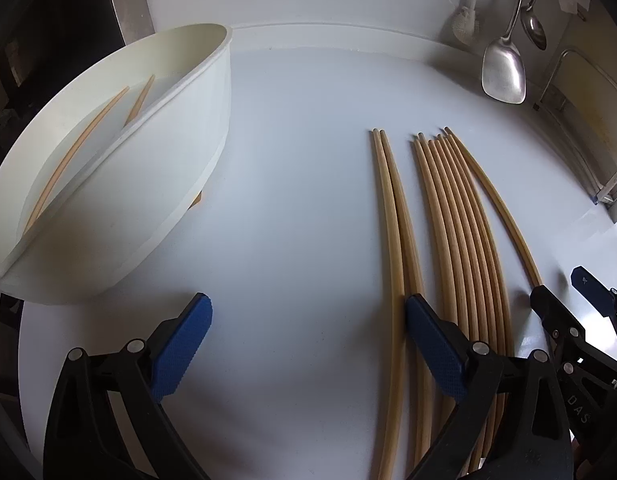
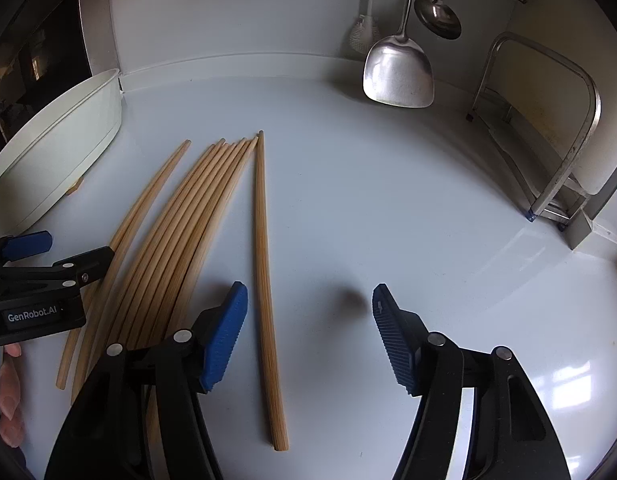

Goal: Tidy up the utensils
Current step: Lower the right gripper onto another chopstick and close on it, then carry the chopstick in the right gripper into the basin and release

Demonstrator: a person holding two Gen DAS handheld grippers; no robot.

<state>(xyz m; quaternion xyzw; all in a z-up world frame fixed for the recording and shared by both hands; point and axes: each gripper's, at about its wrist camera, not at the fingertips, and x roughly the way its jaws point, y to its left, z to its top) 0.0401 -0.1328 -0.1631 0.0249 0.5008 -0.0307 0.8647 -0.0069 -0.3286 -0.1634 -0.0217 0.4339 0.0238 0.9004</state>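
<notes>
right wrist view: right gripper (image 2: 308, 332) jaws apart, empty, straddling lone chopstick (image 2: 264, 280) on white counter (image 2: 388, 200). left gripper (image 1: 308, 344) wide, empty, beside chopstick pair (image 1: 396, 240). tray (image 1: 156, 184) left. advice: lower squarely, pinch mid-shaft, avoid bundle (image 2: 180, 240).

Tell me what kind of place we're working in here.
Most likely a home kitchen counter. A metal spatula and a ladle hang against the back wall, a metal rack stands to the right, and bamboo chopsticks lie on the white countertop beside a white divided tray.
</notes>
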